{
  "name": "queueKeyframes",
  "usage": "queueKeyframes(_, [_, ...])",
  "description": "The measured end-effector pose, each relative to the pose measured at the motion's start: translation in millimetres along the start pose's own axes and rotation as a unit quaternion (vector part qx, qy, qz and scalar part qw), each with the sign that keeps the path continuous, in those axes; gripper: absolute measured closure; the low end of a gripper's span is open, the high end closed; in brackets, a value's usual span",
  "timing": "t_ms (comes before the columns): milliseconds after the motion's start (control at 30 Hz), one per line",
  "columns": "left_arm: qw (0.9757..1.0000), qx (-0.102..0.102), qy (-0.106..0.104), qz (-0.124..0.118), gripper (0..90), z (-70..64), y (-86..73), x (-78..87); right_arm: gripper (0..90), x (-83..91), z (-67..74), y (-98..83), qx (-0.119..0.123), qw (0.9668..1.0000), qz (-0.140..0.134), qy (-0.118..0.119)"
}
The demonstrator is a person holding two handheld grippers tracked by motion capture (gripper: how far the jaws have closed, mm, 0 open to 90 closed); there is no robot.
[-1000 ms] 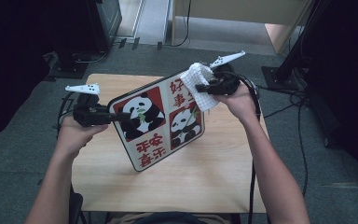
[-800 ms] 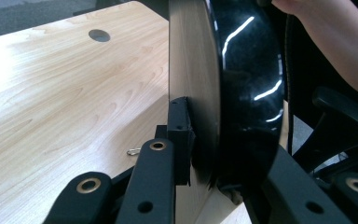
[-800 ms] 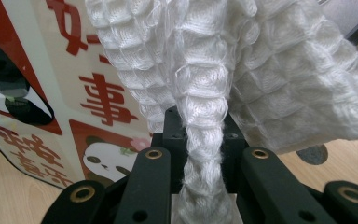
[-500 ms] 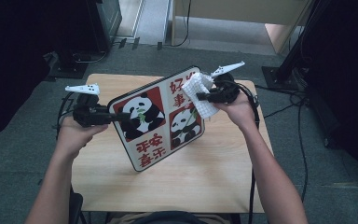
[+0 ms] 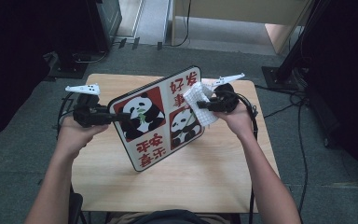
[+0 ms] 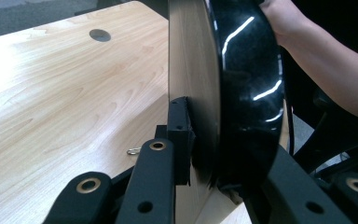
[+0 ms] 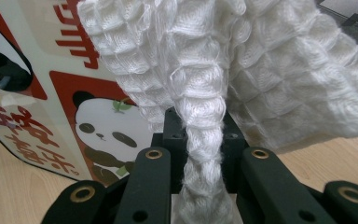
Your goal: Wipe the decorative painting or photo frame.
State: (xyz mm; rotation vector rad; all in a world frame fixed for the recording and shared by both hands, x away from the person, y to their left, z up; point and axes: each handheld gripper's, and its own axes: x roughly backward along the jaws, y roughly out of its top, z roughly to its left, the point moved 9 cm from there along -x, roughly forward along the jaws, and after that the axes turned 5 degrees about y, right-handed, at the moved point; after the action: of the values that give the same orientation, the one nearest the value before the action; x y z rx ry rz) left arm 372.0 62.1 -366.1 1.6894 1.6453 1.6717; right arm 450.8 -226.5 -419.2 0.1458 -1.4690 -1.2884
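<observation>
left tongs (image 5: 114,116) pinching panda tray (image 5: 161,119) edge, frame centre | right tongs (image 5: 200,103) pinching white waffle cloth (image 5: 203,108) | advising: keeping cloth flat against tray, wiping steadily

A white waffle-weave cloth (image 7: 242,70) is pinched between the two black jaws of the right gripper (image 7: 204,140), a twisted fold being clamped at the middle while the rest is spread above and to the right. Behind it, a panda-printed tray (image 7: 51,116) with red characters is seen standing on edge upon the wooden table (image 7: 326,163).
</observation>
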Motion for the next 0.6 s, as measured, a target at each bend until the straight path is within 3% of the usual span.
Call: queueKeyframes(600, [1.0000,0.002,-0.002,-0.003,78.5,0.4,-0.4,0.0,78.9,-11.3,-4.0,-25.0,-0.012,0.9998,0.013,-0.002])
